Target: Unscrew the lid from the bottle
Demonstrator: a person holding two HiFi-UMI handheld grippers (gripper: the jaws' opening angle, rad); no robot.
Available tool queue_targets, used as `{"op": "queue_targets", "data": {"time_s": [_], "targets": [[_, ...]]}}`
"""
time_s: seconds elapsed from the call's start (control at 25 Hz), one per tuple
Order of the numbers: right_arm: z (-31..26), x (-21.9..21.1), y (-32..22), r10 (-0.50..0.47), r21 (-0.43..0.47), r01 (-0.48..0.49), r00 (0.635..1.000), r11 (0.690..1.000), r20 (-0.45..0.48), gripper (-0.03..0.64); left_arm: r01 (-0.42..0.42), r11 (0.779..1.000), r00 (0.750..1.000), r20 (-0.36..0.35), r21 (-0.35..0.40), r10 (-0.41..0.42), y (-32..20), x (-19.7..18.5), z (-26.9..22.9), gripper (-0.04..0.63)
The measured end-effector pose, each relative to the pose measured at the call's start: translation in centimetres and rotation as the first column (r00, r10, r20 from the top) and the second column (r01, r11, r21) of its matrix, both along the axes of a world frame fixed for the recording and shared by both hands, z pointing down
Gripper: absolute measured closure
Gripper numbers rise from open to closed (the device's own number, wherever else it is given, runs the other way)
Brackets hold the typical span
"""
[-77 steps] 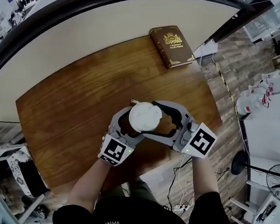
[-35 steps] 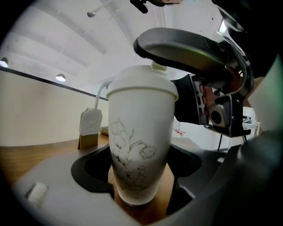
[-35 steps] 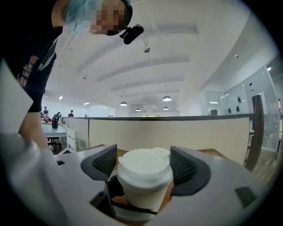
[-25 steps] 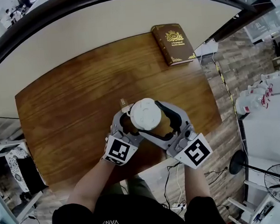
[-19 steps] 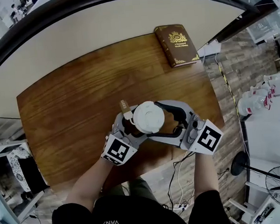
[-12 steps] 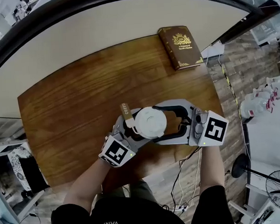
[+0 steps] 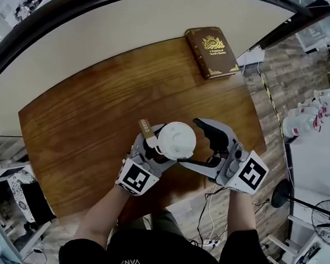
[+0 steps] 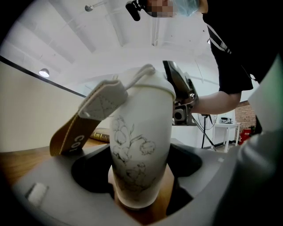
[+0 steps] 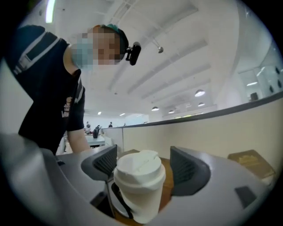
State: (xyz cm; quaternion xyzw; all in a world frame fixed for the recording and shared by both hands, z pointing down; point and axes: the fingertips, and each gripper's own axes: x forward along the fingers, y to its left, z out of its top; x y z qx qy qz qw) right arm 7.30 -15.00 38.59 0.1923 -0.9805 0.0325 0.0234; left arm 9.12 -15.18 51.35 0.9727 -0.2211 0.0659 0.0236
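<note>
A white bottle (image 8: 141, 145) with a flower drawing stands on the wooden table (image 7: 85, 117). My left gripper (image 7: 152, 151) is shut low on its body (image 8: 140, 196). A brown strap (image 7: 145, 130) hangs off its neck (image 8: 77, 130). The white lid (image 7: 176, 140) sits on top of the bottle. My right gripper (image 7: 192, 145) is open, one jaw on each side of the lid. In the right gripper view the lid (image 9: 139, 170) sits between the pads (image 9: 105, 162) with a gap on both sides.
A brown book with gold print (image 7: 212, 51) lies at the table's far right corner. Beyond the table is a pale wall ledge. Right of the table, wood flooring and a fan stand (image 7: 329, 218) show. Cables hang below the near edge.
The right gripper, earlier shut around the lid and turned toward the left, has opened and swung back to point up-left. The left gripper still holds the bottle in place.
</note>
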Motion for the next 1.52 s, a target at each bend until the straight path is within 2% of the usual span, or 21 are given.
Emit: {"op": "queue_targets", "data": {"time_s": [0.12,0.32,0.64,0.84,1.0,1.2,1.52], "targets": [[-0.3,-0.4,0.3,0.135,0.041,-0.135,0.991,0.990,-0.008,0.273,0.000,1.000,0.999,0.034,0.028,-0.001,0.0,0.2,0.2,0.209],[0.6,-1.3,0.3,0.245,0.060,-0.241,0.967,0.969,-0.075,0.273,0.030,0.999,0.999,0.022,0.012,-0.030,0.1,0.2,0.0,0.209],[1.3,-1.9,0.2,0.257,0.087,-0.246,0.954,0.965,-0.155,0.273,0.055,0.998,0.998,0.011,0.009,-0.055,0.1,0.1,0.1,0.209],[1.4,-1.8,0.1,0.249,0.083,-0.238,0.956,0.968,-0.153,0.272,0.059,0.998,0.998,0.006,0.009,-0.059,0.1,0.1,0.0,0.209],[2.0,-2.1,0.0,0.214,0.024,-0.213,0.970,0.977,-0.117,0.272,0.052,0.999,0.999,0.011,0.011,-0.053,0.2,-0.1,0.2,0.209],[2.5,-2.6,0.1,0.175,0.036,-0.172,0.975,0.984,-0.136,0.273,0.061,0.998,0.998,-0.003,-0.003,-0.061,0.1,-0.1,0.2,0.209],[2.4,-2.4,0.0,0.226,0.058,-0.220,0.961,0.974,-0.157,0.273,0.052,0.999,0.999,0.011,0.002,-0.052,0.2,-0.1,0.3,0.209]]}}
